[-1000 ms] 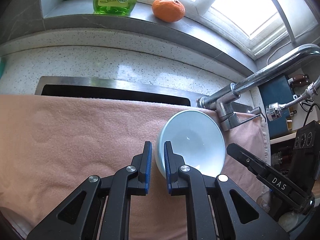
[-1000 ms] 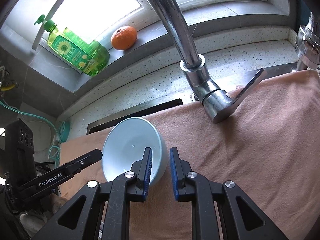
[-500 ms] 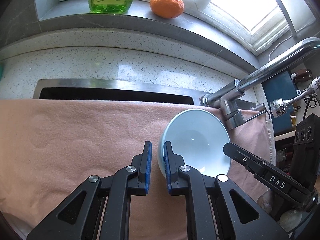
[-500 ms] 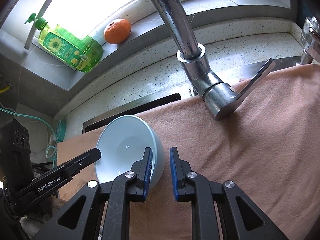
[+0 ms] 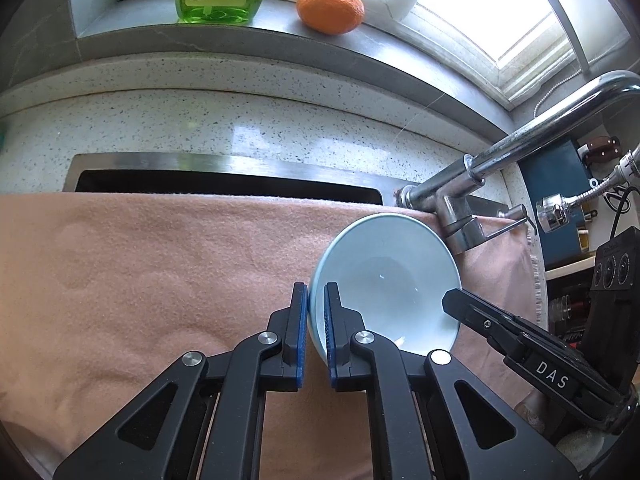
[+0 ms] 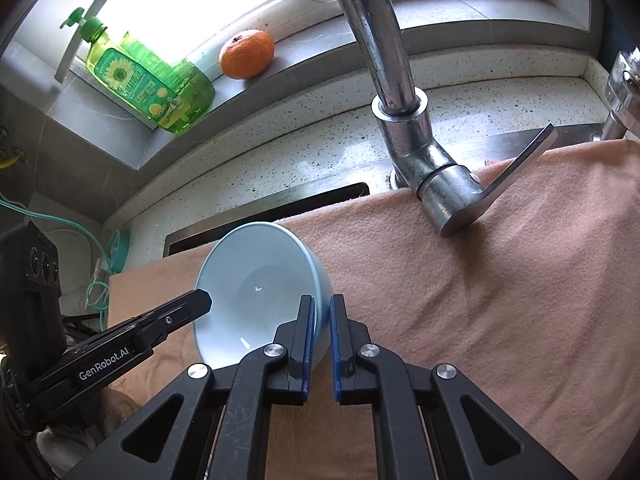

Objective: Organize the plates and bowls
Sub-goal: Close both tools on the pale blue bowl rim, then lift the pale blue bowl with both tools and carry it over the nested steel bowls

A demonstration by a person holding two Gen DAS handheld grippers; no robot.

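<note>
The right tongs [image 6: 319, 320] have just been closing and now pinch the right rim of the pale blue bowl [image 5: 384, 276]. The left tongs [image 5: 316, 306] clench the opposite rim. The bowl is over the pink towel [image 5: 160, 264], near the faucet [image 6: 404, 128].

Bright daylight from the window [image 5: 500, 12], blown out to white; glare on the faucet [image 6: 376, 40]; sharp focus, strong fisheye bending at edges.
</note>
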